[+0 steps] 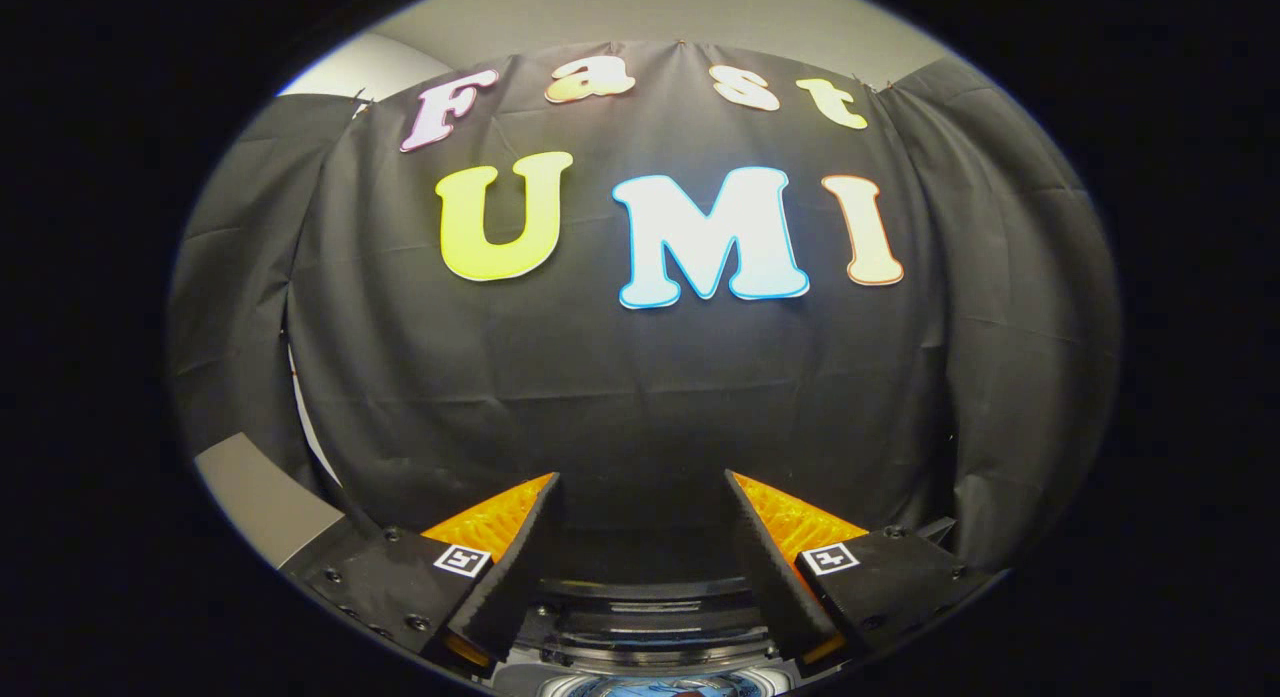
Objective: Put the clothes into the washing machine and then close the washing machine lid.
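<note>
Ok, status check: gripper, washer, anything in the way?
Gripper open, fingers apart, nothing between them. Washing machine rim just below the fingers, lid state unclear. Black cloth wall ahead.

Handheld two-finger gripper (640, 487) held level, pointing forward. Fingers (515, 567) spread wide apart. Nothing sits between them.

The gripper (640, 497) is pointing at the black cloth wall (640, 397). Its two fingers (520, 557) are standing wide apart with nothing between them. The washing machine (650, 627) is peeking out just below the fingers.
</note>
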Demonstrator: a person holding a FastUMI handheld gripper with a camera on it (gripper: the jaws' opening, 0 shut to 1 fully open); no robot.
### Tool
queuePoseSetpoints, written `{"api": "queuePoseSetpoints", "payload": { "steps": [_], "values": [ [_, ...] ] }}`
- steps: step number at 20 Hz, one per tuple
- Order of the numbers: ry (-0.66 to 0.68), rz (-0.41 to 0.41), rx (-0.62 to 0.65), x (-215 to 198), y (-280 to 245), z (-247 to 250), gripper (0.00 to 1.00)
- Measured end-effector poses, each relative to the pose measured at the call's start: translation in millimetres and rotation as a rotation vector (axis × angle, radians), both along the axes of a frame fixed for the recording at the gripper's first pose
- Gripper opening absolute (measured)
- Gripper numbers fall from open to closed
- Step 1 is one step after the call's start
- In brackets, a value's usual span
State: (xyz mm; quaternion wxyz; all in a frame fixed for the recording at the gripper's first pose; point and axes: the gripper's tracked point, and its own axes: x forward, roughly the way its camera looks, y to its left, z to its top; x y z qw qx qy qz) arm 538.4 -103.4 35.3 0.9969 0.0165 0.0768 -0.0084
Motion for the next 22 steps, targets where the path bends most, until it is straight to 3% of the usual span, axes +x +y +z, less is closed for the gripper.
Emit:
{"api": "queuePoseSetpoints", "payload": {
  "steps": [10,22],
  "values": [
    [0.11,-0.021,-0.024,11,-5,-42,0.97],
    [-0.008,-0.007,-0.029,-32,1,-35,0.98]
  ]
}}
